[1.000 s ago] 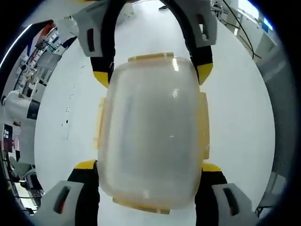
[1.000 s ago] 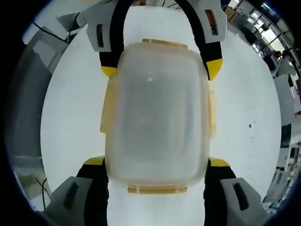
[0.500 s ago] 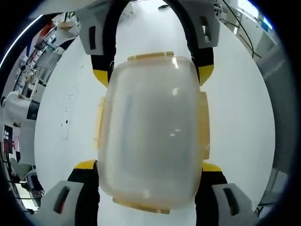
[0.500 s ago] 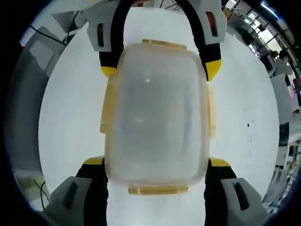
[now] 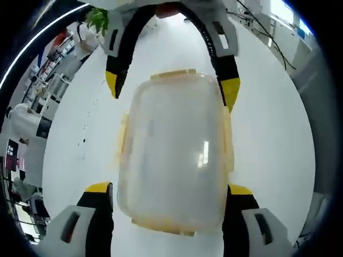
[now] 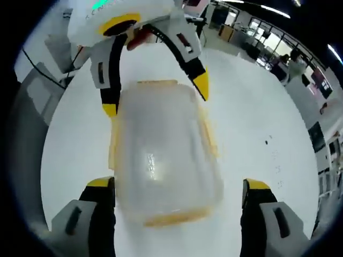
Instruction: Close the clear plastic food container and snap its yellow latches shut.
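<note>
Both sets of tongs stand spread, yours at 6 o'clock and the other at 12, straddling the clear plastic food container (image 5: 174, 155) on the white table (image 5: 273, 123), left gripper (image 5: 169, 201) and right gripper (image 6: 179, 195) flanking its long-side yellow latches (image 5: 229, 142), probably to press them.

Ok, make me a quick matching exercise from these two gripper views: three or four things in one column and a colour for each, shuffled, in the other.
Things:
1. container body
2. latches
3. table
4. stems of the jaws below the tips

Colours:
A. white
B. black
C. yellow
D. clear, slightly cloudy

Pairs: 1-D, 2-C, 3-A, 4-B
</note>
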